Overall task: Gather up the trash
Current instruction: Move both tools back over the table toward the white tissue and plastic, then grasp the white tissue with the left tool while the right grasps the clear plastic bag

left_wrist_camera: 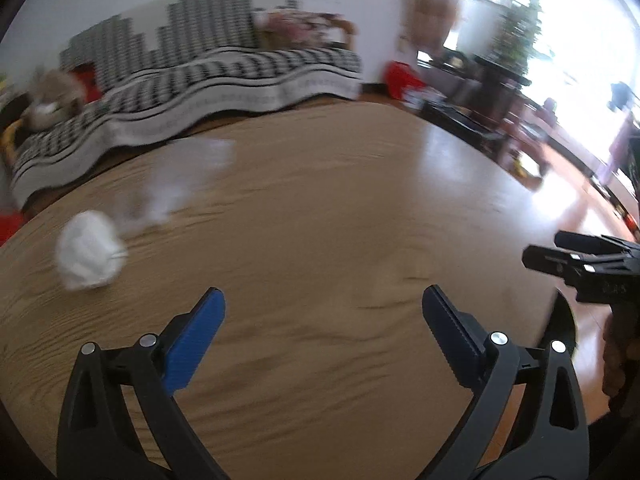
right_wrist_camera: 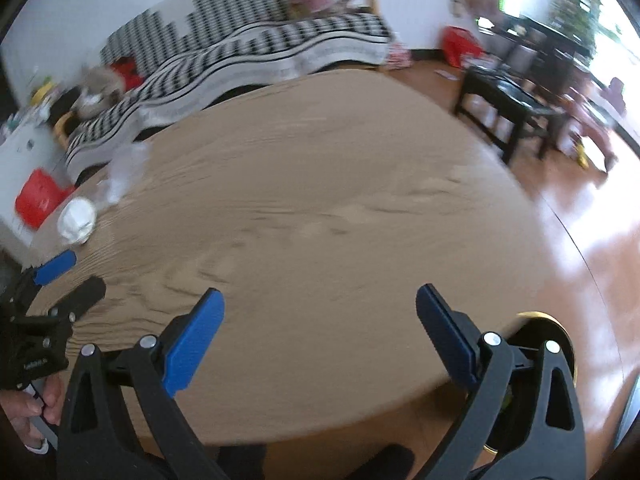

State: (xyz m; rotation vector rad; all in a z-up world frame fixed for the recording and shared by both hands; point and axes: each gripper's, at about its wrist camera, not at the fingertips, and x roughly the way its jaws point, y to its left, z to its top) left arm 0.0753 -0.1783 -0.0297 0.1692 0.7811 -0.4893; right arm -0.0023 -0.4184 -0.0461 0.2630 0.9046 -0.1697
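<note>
- On the table (left_wrist_camera: 320, 208), near its left edge, lies a white paper ball (left_wrist_camera: 90, 254); the right wrist view shows the same ball (right_wrist_camera: 77, 220) close to that edge.
- Just behind the ball, toward the far left corner, sits something pale and see-through, perhaps a plastic wrapper (left_wrist_camera: 188, 176); blur hides its shape, and whether it touches the ball cannot be told.
- The left gripper (left_wrist_camera: 322, 310) hangs over the near edge with its blue fingers (left_wrist_camera: 194, 346) spread wide and nothing between them; the ball is ahead and to its left, well apart from the fingertips.
- The right gripper (right_wrist_camera: 320, 312) is likewise released, jaws wide, holding nothing, over the near right part of the table.
- In the left wrist view the right gripper shows at the right edge of the table; from that side angle its jaws cannot be read.
- Beyond the table stand a sofa (left_wrist_camera: 192, 80) with a black-and-white cover, a red bag (right_wrist_camera: 38, 196) off the left edge, and a dark low table (right_wrist_camera: 508, 108) on the right.
- A round dark thing with a gold rim (right_wrist_camera: 560, 332) shows below the near right edge, perhaps a bin; it is mostly hidden.
- Progress, as judged: nothing is gripped and both pieces of trash lie on the table, so collecting seems barely begun or not begun.
- Left to do: reach the ball, likely with the left gripper since it is nearer, close on it, carry it off, then deal with the wrapper.
</note>
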